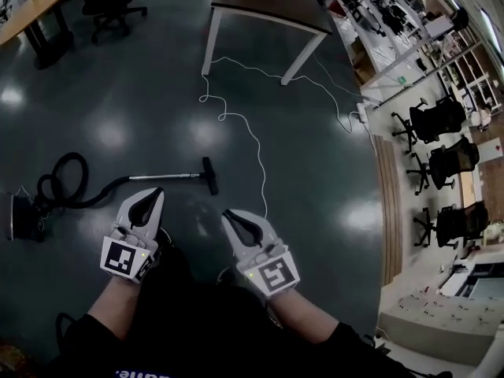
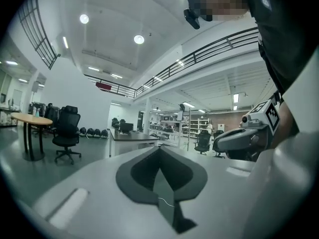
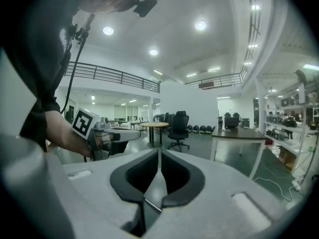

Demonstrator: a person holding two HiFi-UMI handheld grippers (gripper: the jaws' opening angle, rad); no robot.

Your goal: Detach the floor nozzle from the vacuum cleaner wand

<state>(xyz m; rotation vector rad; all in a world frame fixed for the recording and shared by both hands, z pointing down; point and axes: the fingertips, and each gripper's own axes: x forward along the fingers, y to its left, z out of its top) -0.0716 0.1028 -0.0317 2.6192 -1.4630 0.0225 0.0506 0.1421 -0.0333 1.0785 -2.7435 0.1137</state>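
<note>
The vacuum cleaner lies on the dark floor at the left of the head view. Its black body and looped hose lead into the thin metal wand. The black floor nozzle sits on the wand's right end. My left gripper hangs just below the wand, shut and empty, clear of it. My right gripper is to the lower right of the nozzle, also shut with nothing in it. In the left gripper view the jaws meet, and in the right gripper view the jaws meet too; neither view shows the vacuum.
A white cable snakes across the floor from a power strip to near my right gripper. A dark-topped table stands beyond, a round wooden table at the upper left, and black office chairs line the right side.
</note>
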